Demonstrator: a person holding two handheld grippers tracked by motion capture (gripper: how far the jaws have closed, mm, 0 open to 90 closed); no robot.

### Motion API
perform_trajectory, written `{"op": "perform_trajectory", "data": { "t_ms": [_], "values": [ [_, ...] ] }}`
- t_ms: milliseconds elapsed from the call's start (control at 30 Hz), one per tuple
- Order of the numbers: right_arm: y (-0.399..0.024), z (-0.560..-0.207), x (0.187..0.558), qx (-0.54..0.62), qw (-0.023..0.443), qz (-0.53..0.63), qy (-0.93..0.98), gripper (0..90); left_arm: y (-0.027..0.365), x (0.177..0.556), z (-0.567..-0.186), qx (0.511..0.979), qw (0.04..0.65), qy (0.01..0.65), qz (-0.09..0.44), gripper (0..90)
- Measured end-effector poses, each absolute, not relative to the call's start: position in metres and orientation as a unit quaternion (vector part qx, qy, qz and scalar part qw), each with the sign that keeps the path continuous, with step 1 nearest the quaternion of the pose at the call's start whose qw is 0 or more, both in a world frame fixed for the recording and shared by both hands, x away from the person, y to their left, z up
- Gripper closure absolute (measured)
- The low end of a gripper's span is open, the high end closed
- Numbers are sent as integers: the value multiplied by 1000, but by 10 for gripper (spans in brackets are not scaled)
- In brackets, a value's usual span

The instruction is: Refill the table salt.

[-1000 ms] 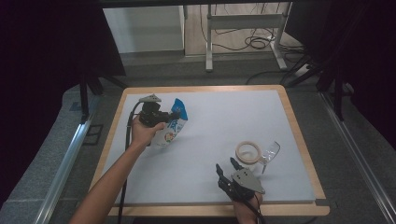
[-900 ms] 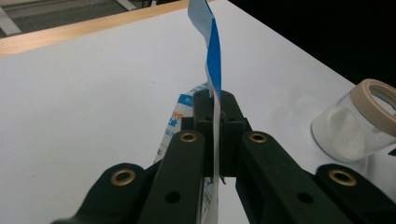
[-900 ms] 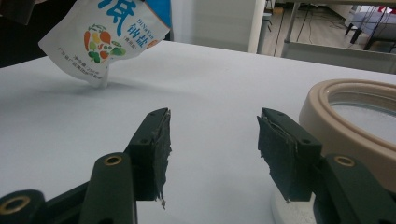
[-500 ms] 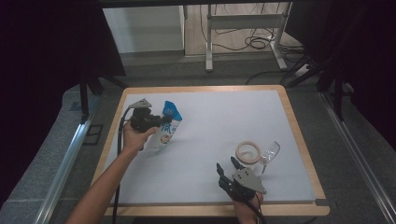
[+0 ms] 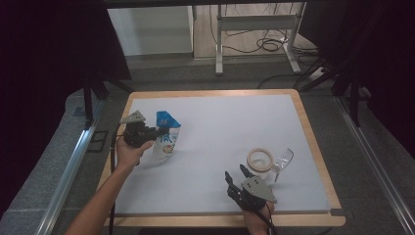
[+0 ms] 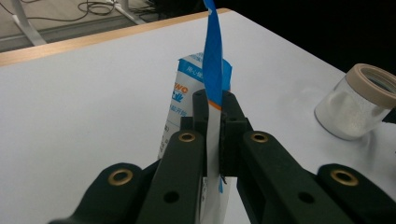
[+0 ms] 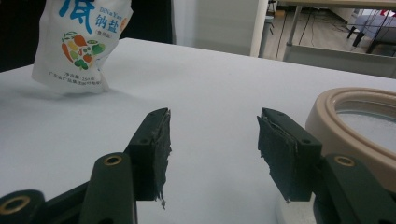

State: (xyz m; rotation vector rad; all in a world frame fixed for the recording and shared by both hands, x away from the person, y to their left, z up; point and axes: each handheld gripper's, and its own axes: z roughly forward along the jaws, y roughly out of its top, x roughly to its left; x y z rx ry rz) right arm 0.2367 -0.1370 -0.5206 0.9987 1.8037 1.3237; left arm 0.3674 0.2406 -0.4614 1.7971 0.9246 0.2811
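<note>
Currently, I read the scene as follows.

Left gripper (image 5: 159,132): I see it at about 9 o'clock on the table (image 5: 220,117) in the high view, held level in my left hand (image 5: 128,149).

Left fingers (image 6: 201,114): pressed together, pinching the blue top edge of the salt pouch (image 6: 205,112).

Salt pouch: white body, blue top, printed characters and vegetable graphics; in the high view (image 5: 165,137) it stands upright at 3 o'clock of the left gripper body. I cannot tell whether its base touches the table.

Right gripper (image 5: 237,175): at about 5 o'clock on the table, near the front edge, held in my right hand (image 5: 257,220).

Right fingers (image 7: 156,140): spread, nothing between them, bare table surface in the gap.

Glass jar (image 5: 283,161): clear, lying just beside the tan lid (image 5: 260,159), at about 1 o'clock of the right gripper. In the left gripper view the jar (image 6: 357,102) shows white powder inside and a tan rim.

Pouch to jar: well apart.
</note>
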Motion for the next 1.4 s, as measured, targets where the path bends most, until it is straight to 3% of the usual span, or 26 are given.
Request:
{"op": "perform_trajectory", "data": {
  "t_ms": [733,1400],
  "values": [
    [-137,-521,239,384,340,508,693,440,264,343,-471,748,516,393,142,847],
    [-138,-521,239,383,342,506,693,440,258,349,-473,750,512,394,140,693]
  ]
}}
